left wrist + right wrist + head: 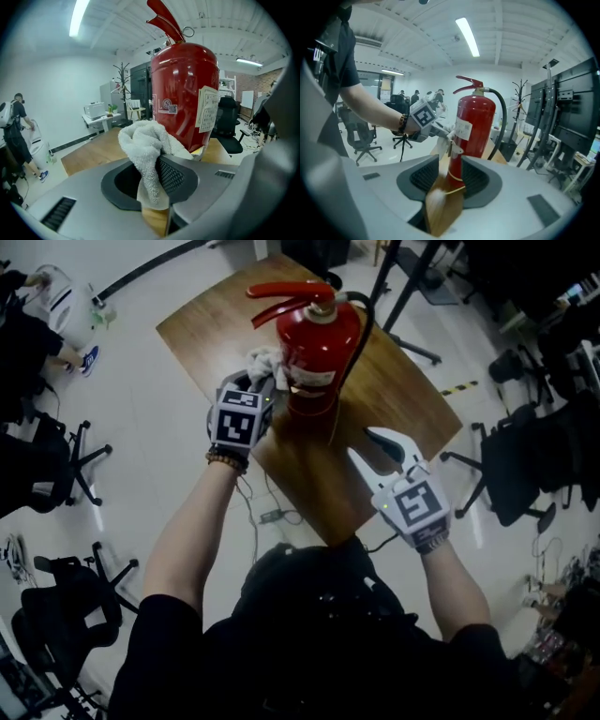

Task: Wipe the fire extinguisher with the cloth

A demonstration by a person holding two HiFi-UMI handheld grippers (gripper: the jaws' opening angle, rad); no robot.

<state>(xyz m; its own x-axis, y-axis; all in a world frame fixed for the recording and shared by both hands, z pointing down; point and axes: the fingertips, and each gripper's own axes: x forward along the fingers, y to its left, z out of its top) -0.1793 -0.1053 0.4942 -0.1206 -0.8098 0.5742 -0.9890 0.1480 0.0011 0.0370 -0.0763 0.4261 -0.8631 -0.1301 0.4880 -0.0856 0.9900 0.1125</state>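
On the wooden table (pixel 202 334) the red fire extinguisher (pixel 317 348) stands upright. As a metal cylinder it is probably heavy, rigid and slick, so it is best steadied at the body or under the valve, not by the lever. The right gripper (pixel 380 454) hovers near its base, jaws wide apart and empty. The left gripper (pixel 255 388) pinches the soft, light white cloth (pixel 146 140), bunched at the cylinder's left flank; whether it touches is unclear.
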